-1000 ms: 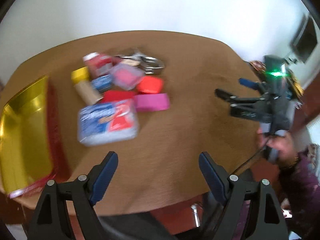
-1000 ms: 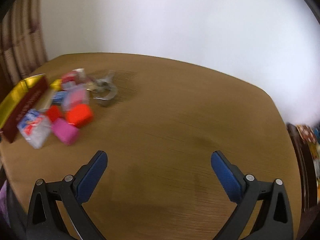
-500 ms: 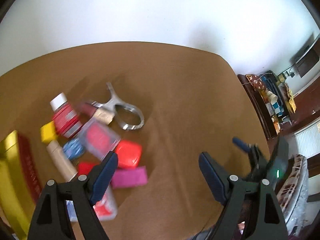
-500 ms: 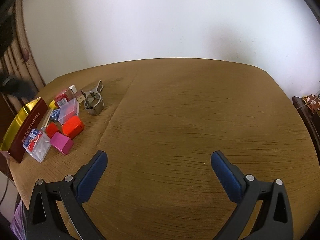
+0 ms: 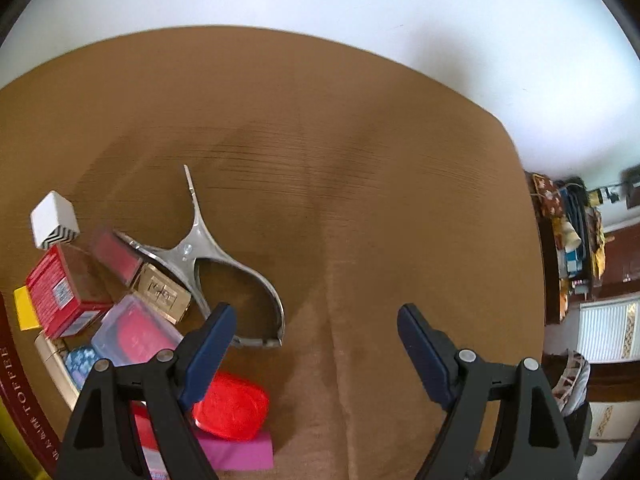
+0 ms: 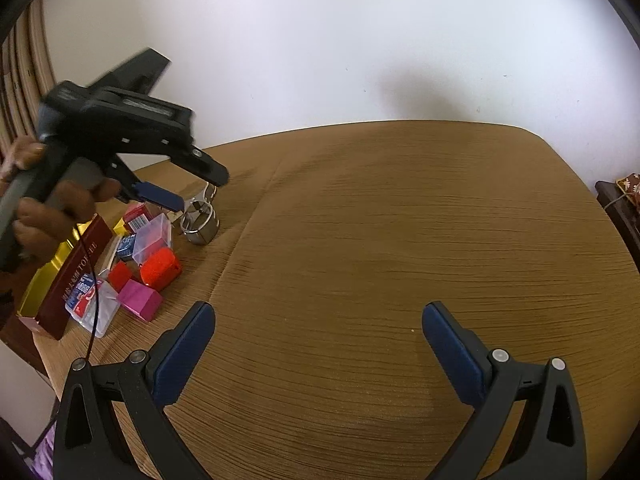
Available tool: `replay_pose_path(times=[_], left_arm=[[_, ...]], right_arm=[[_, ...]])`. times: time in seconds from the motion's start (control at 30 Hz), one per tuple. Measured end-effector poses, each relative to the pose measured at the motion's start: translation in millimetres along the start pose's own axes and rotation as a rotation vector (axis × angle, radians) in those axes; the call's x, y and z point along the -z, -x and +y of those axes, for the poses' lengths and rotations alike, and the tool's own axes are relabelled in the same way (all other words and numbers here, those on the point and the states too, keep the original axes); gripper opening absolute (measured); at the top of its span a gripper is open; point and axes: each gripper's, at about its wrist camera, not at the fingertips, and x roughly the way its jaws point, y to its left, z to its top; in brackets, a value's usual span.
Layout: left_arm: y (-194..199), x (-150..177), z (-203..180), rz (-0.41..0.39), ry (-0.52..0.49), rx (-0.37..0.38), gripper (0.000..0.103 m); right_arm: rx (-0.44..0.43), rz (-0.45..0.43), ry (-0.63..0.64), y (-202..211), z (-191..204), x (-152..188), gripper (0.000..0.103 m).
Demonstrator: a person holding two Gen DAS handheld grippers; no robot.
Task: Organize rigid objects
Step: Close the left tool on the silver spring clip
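your left gripper (image 5: 316, 336) is hanging over the pile of small objects, its fingers spread apart and gripping nothing. your right gripper (image 6: 318, 344) is hovering wide open over bare table (image 6: 400, 220), well apart from the pile. the metal tool (image 5: 224, 264) is lying beside the red oval case (image 5: 232, 406), with the toffee tin (image 6: 76, 272) standing at the table's left edge.
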Motion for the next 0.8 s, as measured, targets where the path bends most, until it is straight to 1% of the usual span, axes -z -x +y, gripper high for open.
replay_pose_path(times=[0.03,0.1,0.17,0.2,0.23,0.27,0.3,0.33,0.4,0.57,0.63,0.73,0.8], left_arm=[[-4,-3,0,0.003,0.006,-0.01,0.085],[-13,-8,-2,0.012,0.002,-0.044,0.074],[-26,-11,-3,0.053,-0.01,-0.078,0.05],[-33,-13,-2,0.077,0.0,-0.096,0.041],[-38,-14,1,0.087,0.019,-0.12,0.026],[-35,-15,0,0.059,0.024,-0.135,0.013],[-34,-17,1,0.056,0.025,-0.138,0.01],[-35,-18,3,0.057,0.039,-0.122,0.009],[-32,-19,8,0.024,0.062,-0.098,0.006],[-18,-16,-2,-0.036,-0.006,-0.105,0.003],[-4,-9,-5,-0.056,-0.021,-0.087,0.002],[16,1,-8,-0.092,-0.044,-0.08,0.002],[32,0,-10,-0.112,-0.05,-0.067,0.002]], right_arm=[[-0.003,-0.003,-0.003,0,0,0,0.103],[0.001,-0.007,-0.016,7,-3,3,0.103],[-0.004,-0.006,-0.024,7,-5,2,0.103],[-0.006,-0.005,-0.026,6,-6,2,0.103],[-0.007,-0.006,-0.03,7,-6,2,0.103],[-0.006,-0.006,-0.035,6,-7,2,0.103],[-0.008,-0.008,-0.038,7,-8,2,0.103],[-0.009,-0.009,-0.041,7,-9,2,0.103],[-0.008,-0.011,-0.047,7,-10,2,0.103],[-0.012,-0.007,-0.06,7,-13,2,0.103],[-0.011,-0.003,-0.063,7,-15,2,0.103],[-0.014,0.0,-0.063,6,-14,3,0.103],[-0.019,0.013,-0.053,6,-11,3,0.103]])
